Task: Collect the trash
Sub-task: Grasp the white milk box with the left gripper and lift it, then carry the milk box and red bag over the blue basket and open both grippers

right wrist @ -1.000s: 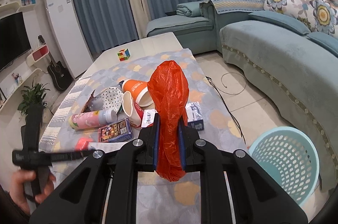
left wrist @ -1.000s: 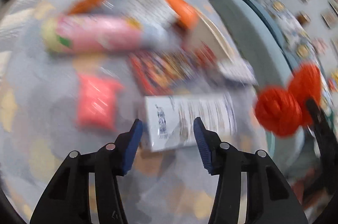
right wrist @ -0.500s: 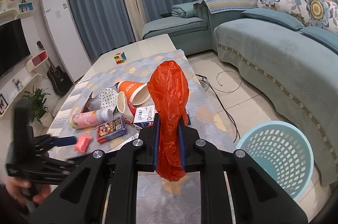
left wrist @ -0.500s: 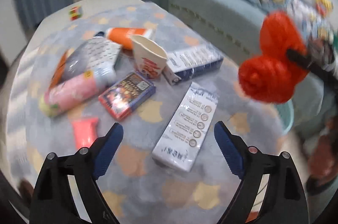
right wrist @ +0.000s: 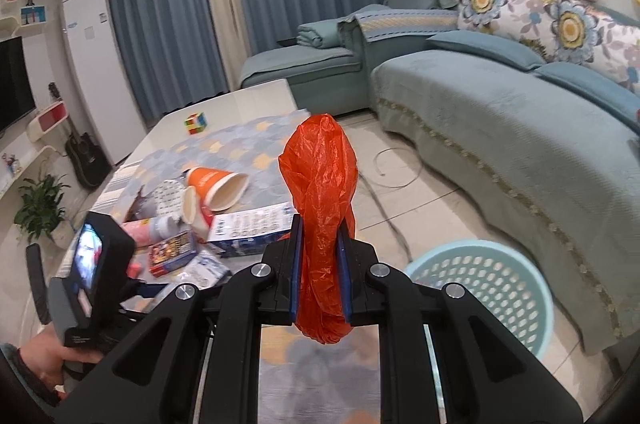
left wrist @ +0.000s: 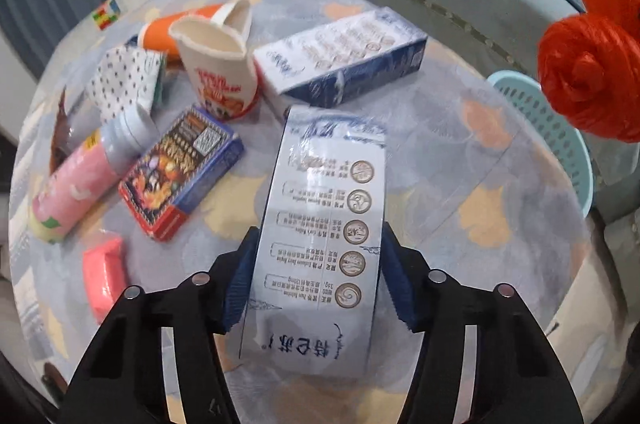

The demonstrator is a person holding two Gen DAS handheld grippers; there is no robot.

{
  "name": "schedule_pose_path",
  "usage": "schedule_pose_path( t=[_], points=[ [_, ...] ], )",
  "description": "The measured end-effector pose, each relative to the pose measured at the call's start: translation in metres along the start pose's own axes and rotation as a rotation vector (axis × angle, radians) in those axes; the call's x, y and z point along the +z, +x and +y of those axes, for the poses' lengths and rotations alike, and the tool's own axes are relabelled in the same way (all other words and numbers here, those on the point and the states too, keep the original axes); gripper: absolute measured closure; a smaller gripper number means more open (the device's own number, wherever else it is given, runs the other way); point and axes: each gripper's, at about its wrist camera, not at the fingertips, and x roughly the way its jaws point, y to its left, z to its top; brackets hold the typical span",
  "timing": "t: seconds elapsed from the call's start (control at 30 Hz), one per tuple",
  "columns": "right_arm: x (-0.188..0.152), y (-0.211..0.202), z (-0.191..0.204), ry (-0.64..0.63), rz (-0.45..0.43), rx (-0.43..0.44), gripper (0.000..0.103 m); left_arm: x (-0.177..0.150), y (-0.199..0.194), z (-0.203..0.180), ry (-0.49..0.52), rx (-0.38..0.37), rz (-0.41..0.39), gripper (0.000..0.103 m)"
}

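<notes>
On the surface [left wrist: 500, 152], left of the white carton [left wrist: 320, 224], lie a pink packet [left wrist: 104, 270], a pink bottle [left wrist: 76, 184] and a dark card box [left wrist: 180, 172]; a paper cup [left wrist: 218, 72] and a blue-and-white carton [left wrist: 340, 60] lie beyond it. The left tongs [left wrist: 316, 276] are clamped on the white carton's sides, its far end toward the blue-and-white carton. Right of the white carton, off the surface's edge, stands a light-blue basket [right wrist: 480, 288]. The right tongs [right wrist: 319, 268] pinch an orange plastic bag [right wrist: 320, 192], upright, left of the basket.
</notes>
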Motion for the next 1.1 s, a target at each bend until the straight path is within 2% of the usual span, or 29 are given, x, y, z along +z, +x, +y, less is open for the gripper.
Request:
schedule_pose_path(
  t=[0.1, 0.23, 0.37, 0.43, 0.53, 0.67, 0.73, 0.9, 0.93, 0.97, 1.03, 1.1],
  points=[
    [0.002, -0.009, -0.015, -0.01, -0.026, -0.061, 0.09, 0.011, -0.021, -0.008, -0.026, -0.054, -0.072, 0.049],
    [0.004, -0.019, -0.043, 0.002, -0.044, -0.132, 0.09, 0.037, -0.054, -0.039, -0.06, -0.192, -0.188, 0.049],
    [-0.003, -0.018, -0.078, 0.069, -0.021, -0.174, 0.09, 0.061, -0.057, -0.075, -0.093, -0.32, -0.234, 0.049],
    [-0.011, -0.013, -0.1, 0.126, 0.01, -0.189, 0.09, 0.071, -0.045, -0.095, -0.104, -0.374, -0.216, 0.049],
    [-0.026, -0.002, -0.125, 0.192, 0.062, -0.215, 0.09, 0.074, -0.024, -0.119, -0.106, -0.417, -0.175, 0.049],
    [-0.059, 0.021, -0.157, 0.265, 0.172, -0.268, 0.09, 0.073, 0.013, -0.144, -0.123, -0.492, -0.1, 0.049],
    [-0.074, 0.033, -0.169, 0.306, 0.229, -0.281, 0.09, 0.071, 0.026, -0.155, -0.115, -0.504, -0.068, 0.048],
    [-0.096, 0.049, -0.185, 0.372, 0.292, -0.291, 0.09, 0.072, 0.046, -0.169, -0.099, -0.527, -0.021, 0.048],
    [-0.098, 0.05, -0.186, 0.377, 0.297, -0.29, 0.09, 0.073, 0.047, -0.17, -0.098, -0.531, -0.017, 0.044],
    [-0.1, 0.051, -0.186, 0.38, 0.305, -0.293, 0.088, 0.073, 0.046, -0.17, -0.1, -0.536, -0.015, 0.038],
    [-0.101, 0.052, -0.188, 0.389, 0.313, -0.289, 0.08, 0.072, 0.042, -0.167, -0.096, -0.532, -0.027, 0.031],
    [-0.101, 0.051, -0.189, 0.394, 0.31, -0.288, 0.073, 0.071, 0.037, -0.164, -0.092, -0.532, -0.037, 0.03]
  ],
)
